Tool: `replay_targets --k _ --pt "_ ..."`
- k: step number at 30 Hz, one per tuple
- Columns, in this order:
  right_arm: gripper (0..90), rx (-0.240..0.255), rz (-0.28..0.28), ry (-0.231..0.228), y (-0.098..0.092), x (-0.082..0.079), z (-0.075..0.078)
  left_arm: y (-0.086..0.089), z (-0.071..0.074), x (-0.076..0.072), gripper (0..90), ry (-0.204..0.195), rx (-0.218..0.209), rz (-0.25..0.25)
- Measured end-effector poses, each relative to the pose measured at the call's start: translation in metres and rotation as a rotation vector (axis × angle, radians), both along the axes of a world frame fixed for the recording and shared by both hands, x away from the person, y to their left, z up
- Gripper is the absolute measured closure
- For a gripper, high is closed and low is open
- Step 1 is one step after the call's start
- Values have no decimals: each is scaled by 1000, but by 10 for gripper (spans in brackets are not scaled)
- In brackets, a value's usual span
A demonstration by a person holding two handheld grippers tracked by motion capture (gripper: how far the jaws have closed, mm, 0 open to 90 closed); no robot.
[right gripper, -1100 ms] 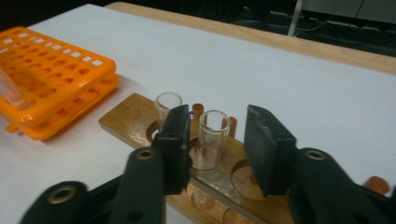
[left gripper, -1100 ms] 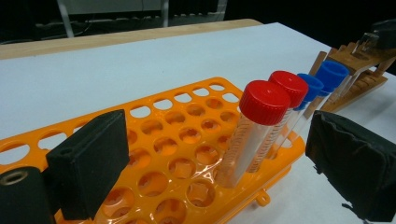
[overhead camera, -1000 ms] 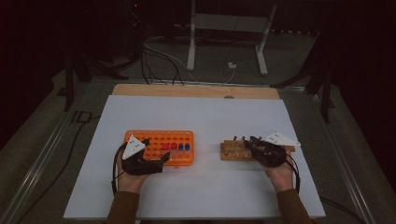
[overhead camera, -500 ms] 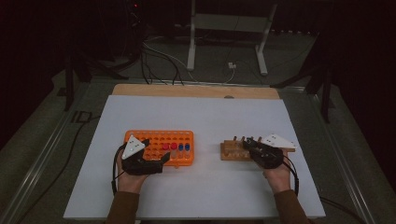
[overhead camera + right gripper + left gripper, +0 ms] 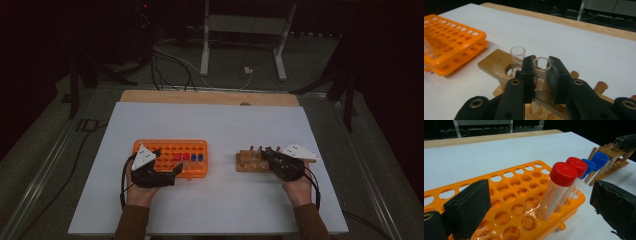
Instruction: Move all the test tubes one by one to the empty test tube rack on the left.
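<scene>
Glass tube (image 5: 541, 72) pinched between right tongs (image 5: 541, 75); left tongs (image 5: 544, 207) agape around orange rack (image 5: 506, 202).

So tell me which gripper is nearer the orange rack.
Left. The left gripper sits at the orange rack, open jaws either side of its near corner. The right gripper is off beside it, shut on a glass tube in the wooden rack.

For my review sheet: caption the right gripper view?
Right gripper shut on a clear glass tube standing in the wooden rack.
</scene>
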State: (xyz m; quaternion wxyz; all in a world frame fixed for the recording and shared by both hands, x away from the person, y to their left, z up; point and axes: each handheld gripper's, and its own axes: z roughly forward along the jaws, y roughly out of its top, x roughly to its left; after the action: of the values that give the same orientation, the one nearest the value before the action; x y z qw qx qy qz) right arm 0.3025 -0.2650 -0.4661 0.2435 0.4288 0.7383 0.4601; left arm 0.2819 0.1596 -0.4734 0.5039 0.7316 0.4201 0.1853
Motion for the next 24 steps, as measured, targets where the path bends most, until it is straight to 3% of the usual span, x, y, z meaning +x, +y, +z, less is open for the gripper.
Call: replay_targets --k 17,21,24 --pt "760 60 -4 -60 -6 -10 28 1 6 -2 11 -25 -10 13" --pt "760 68 -3 -83 -6 -14 36 0 9 -4 3 -46 -1 26" --pt "760 76 -5 -98 -7 -17 42 -2 14 -8 3 -86 -4 51"
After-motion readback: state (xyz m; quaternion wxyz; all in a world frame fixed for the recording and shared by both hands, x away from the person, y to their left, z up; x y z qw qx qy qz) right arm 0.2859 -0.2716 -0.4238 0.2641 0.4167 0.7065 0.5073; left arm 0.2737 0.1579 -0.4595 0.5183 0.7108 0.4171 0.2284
